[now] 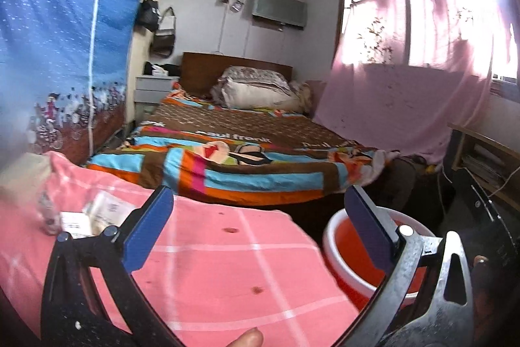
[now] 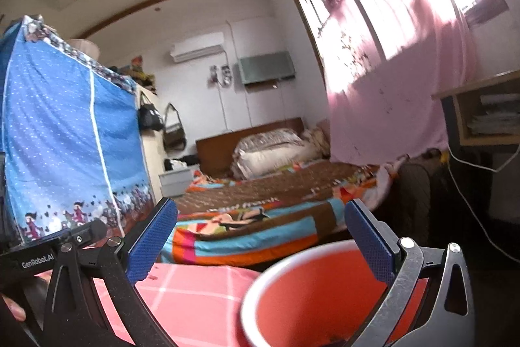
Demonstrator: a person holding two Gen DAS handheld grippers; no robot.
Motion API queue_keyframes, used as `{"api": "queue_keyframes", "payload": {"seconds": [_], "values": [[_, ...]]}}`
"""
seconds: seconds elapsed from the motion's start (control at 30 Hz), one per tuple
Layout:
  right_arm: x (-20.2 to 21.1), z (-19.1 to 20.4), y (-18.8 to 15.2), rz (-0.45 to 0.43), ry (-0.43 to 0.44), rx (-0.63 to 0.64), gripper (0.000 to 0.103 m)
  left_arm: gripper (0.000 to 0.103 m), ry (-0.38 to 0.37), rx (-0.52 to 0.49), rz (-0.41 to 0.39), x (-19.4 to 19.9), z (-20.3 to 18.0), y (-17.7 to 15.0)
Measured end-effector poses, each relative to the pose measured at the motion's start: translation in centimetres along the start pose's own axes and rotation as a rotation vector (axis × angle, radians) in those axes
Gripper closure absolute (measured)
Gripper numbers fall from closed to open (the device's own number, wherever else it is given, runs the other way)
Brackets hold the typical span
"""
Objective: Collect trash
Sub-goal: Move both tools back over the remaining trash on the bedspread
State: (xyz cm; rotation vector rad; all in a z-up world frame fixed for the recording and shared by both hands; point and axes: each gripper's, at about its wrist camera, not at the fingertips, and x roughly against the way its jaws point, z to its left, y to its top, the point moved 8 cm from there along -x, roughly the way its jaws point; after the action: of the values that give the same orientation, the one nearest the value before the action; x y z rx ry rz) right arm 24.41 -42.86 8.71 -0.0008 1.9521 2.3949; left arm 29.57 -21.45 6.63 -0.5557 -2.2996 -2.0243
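A red bucket with a pale rim (image 1: 357,246) stands at the right end of the pink checked cloth (image 1: 211,265); it also shows in the right wrist view (image 2: 308,291), close below the fingers. White crumpled wrappers (image 1: 94,213) lie on the cloth at the left, just beyond my left gripper's left finger. My left gripper (image 1: 260,226) is open and empty above the cloth. My right gripper (image 2: 260,236) is open and empty over the bucket's near rim. The other gripper's body (image 2: 48,252) shows at the left of the right wrist view.
A bed with a striped colourful cover (image 1: 227,152) lies beyond the cloth. A blue fabric wardrobe (image 1: 65,38) stands at the left. A pink curtain (image 1: 406,80) hangs over the window at the right. A shelf unit (image 2: 487,109) and a white cable (image 2: 471,184) are at the far right.
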Motion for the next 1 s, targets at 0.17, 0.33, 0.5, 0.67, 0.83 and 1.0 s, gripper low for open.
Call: {"api": "queue_keyframes", "payload": {"seconds": [0.17, 0.33, 0.5, 0.67, 0.83, 1.0], "values": [[-0.5, 2.0, 0.0, -0.013, 0.042, 0.010, 0.000, 0.000, 0.058, -0.004, -0.033, 1.7, 2.7, 0.4], [-1.1, 4.8, -0.7, 0.005, 0.102, 0.005, 0.000, 0.000, 0.121, -0.002, -0.076, 3.6, 5.4, 0.6], [-1.1, 8.4, -0.9, -0.015, 0.178, 0.033, 0.000, 0.000, 0.184, 0.001, -0.110, 5.2, 8.1, 0.8], [-0.6, 11.9, -1.2, -0.053, 0.235, 0.078, 0.000, 0.000, 0.238, -0.006, -0.121, 6.8, 11.5, 0.4], [-0.4, 14.8, -2.1, -0.071, 0.272, 0.115, 0.000, 0.000, 0.286, -0.031, -0.108, 7.9, 15.2, 0.1], [-0.7, 17.6, -3.4, -0.060, 0.303, 0.149, 0.000, 0.000, 0.305, -0.026, -0.087, 8.2, 18.4, -0.5]]}}
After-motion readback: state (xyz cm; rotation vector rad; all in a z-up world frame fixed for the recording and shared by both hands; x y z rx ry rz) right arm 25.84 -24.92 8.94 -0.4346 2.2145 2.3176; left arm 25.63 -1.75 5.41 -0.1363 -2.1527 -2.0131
